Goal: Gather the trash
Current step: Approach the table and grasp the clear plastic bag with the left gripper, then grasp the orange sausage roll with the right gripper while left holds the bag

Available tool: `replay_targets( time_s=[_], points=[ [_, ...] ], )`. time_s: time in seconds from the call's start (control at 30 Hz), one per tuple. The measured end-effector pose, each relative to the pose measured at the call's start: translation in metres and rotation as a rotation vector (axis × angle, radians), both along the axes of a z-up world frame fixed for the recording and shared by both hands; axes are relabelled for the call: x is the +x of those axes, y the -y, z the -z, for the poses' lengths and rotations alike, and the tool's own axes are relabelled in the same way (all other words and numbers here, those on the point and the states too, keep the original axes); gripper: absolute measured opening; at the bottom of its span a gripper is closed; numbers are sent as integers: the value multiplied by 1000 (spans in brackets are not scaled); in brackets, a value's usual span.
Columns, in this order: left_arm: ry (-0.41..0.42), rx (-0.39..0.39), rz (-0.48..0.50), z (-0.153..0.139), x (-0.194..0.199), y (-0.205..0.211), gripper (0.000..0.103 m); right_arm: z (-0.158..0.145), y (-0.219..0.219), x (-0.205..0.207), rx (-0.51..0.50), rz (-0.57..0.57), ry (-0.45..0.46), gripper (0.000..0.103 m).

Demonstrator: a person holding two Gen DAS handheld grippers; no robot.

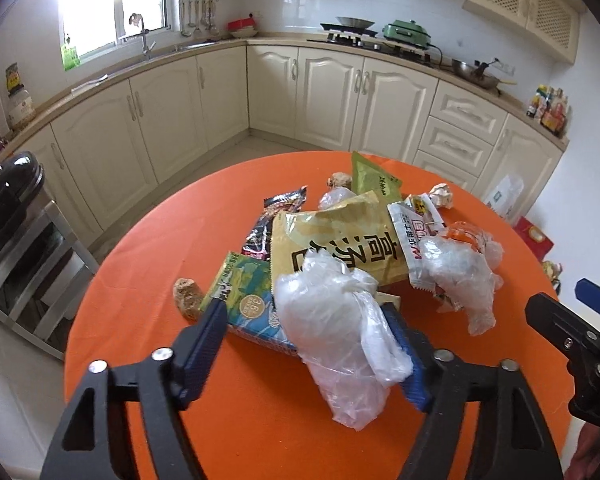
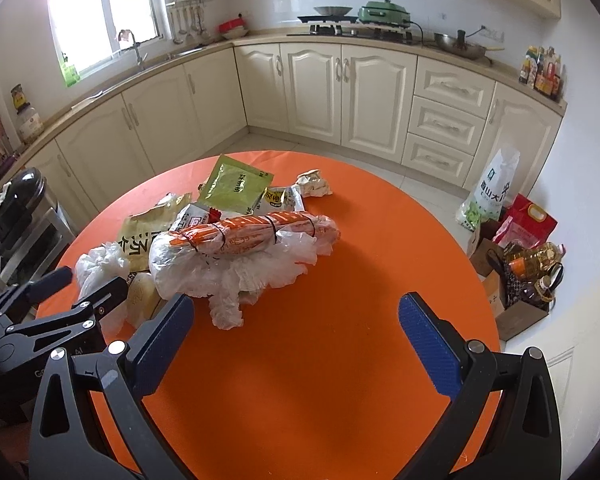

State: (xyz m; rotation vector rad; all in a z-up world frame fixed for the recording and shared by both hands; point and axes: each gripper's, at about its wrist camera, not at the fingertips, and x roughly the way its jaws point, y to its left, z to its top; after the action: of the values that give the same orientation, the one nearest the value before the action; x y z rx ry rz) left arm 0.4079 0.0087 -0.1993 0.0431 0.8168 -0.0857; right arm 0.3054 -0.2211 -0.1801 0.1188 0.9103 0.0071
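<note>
Two views: orange table [image 1: 140,264], trash pile.
Left view only: left gripper [image 1: 312,332] straddling clear plastic bag [image 1: 332,320]; grip uncertain.
Right view only: right gripper [image 2: 296,328] wide, empty.

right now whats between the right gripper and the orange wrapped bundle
Only bare orange tablecloth, seen in the right wrist view. The right gripper stands open with nothing in it; the bundle lies ahead, toward its left finger.

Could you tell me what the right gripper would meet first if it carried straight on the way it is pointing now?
Probably the bare orange tablecloth: the open right gripper has nothing between its fingers. The plastic-wrapped orange bundle lies up and left of that line.
</note>
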Motion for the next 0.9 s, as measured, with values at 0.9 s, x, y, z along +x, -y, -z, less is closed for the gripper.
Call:
replay_targets(
  time_s=[0.9],
  points=[
    [22, -104, 88, 71, -92, -38, 39, 64, 23, 27, 141, 15, -192, 77]
  ],
)
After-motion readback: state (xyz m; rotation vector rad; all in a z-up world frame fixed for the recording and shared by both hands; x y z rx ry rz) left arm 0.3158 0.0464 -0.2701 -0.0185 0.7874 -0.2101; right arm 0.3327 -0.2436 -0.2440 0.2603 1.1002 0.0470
